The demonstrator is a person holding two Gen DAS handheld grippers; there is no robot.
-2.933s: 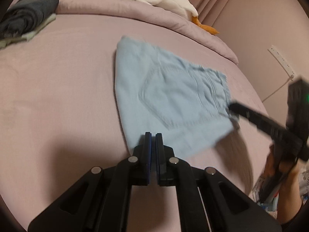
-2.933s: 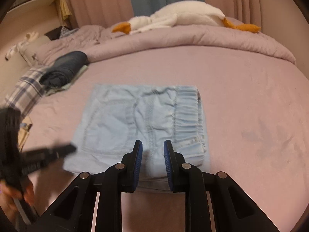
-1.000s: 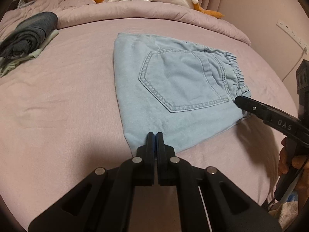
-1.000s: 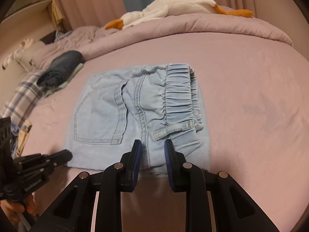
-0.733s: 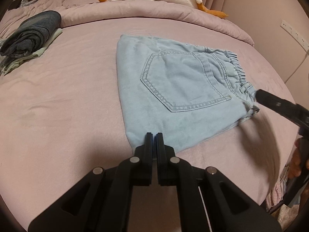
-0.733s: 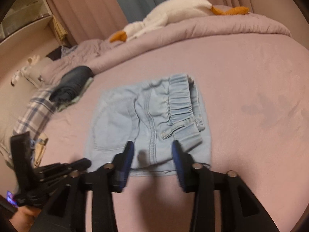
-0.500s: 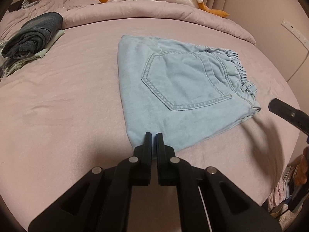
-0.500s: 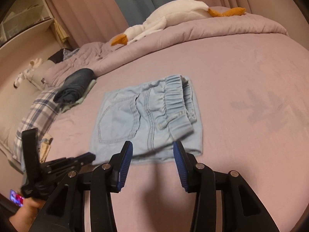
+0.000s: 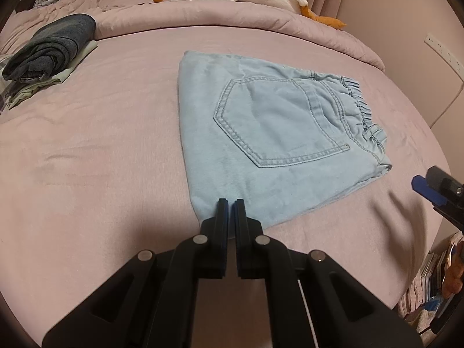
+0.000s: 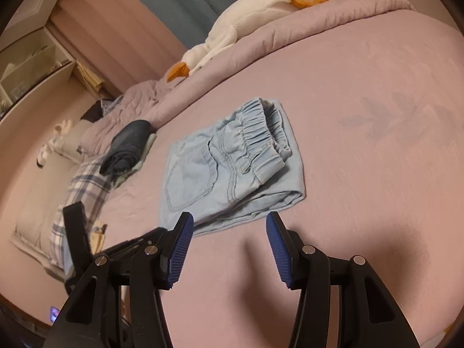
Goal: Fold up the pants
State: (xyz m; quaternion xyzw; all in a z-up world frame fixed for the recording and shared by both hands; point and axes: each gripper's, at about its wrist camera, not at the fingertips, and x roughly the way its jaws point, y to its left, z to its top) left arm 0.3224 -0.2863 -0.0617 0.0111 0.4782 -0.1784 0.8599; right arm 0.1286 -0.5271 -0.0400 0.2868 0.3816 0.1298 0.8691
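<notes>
Currently light-blue jeans [image 9: 269,142] lie folded flat mid-bed on the pink sheet [image 9: 87,145]. Left gripper [image 9: 231,203] closed, empty, at the jeans' near edge. Right gripper [image 10: 227,220] jaws opening, nothing between, clear of the fabric.

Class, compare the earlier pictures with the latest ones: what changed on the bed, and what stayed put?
The right claw let go of the folded pants at the waistband end and drew back; its jaws are opening with nothing between them. The pants lie flat on the bed. The left claw stayed shut at the near edge.
</notes>
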